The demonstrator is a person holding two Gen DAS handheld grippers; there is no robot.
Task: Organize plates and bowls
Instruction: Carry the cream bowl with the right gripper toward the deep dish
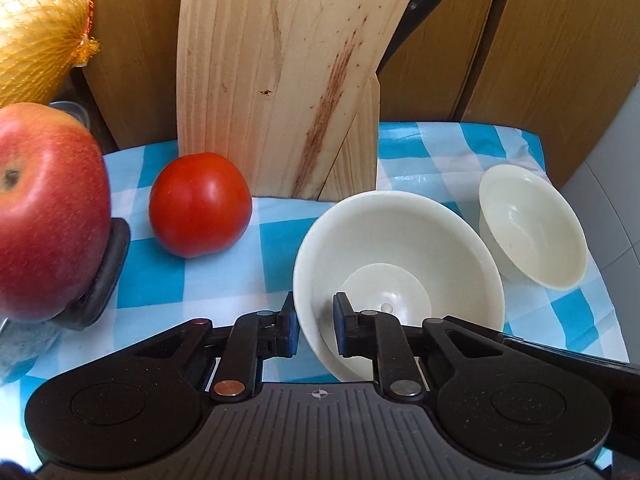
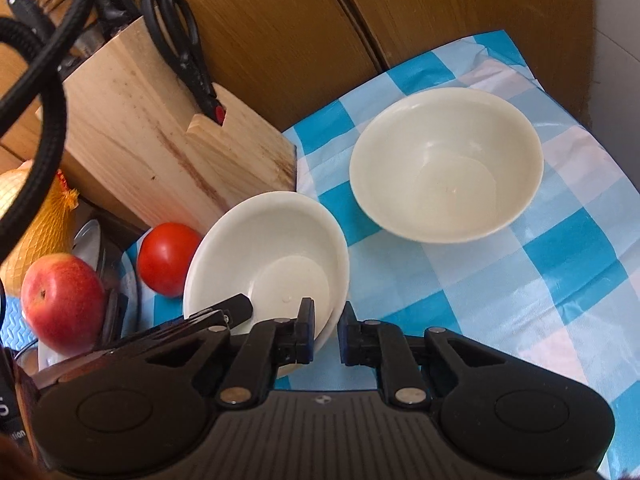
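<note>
On the checked cloth (image 2: 560, 272) my left gripper (image 1: 314, 322) pinches the near bowl (image 1: 400, 256); right gripper (image 2: 326, 328) gapes beside it; far bowl (image 2: 446, 164) remains unstacked.

place: home kitchen
cues: knife block (image 2: 160, 132) with scissors (image 2: 180, 36), tomato (image 1: 200, 205), apple (image 1: 48, 212), bowls (image 2: 446, 164) on checked cloth (image 2: 560, 280)

A red tomato (image 1: 200, 205) is sitting on the blue-and-white checked tablecloth (image 1: 224, 276), just in front of a pale wooden knife block (image 1: 280, 80). Black scissors (image 2: 180, 36) are sticking out of the block's top. A red apple (image 1: 48, 212) is resting left of the tomato, and a yellow fruit in orange netting (image 1: 36, 28) is lying behind the apple. Brown wooden panels (image 2: 300, 20) are standing behind everything.
</note>
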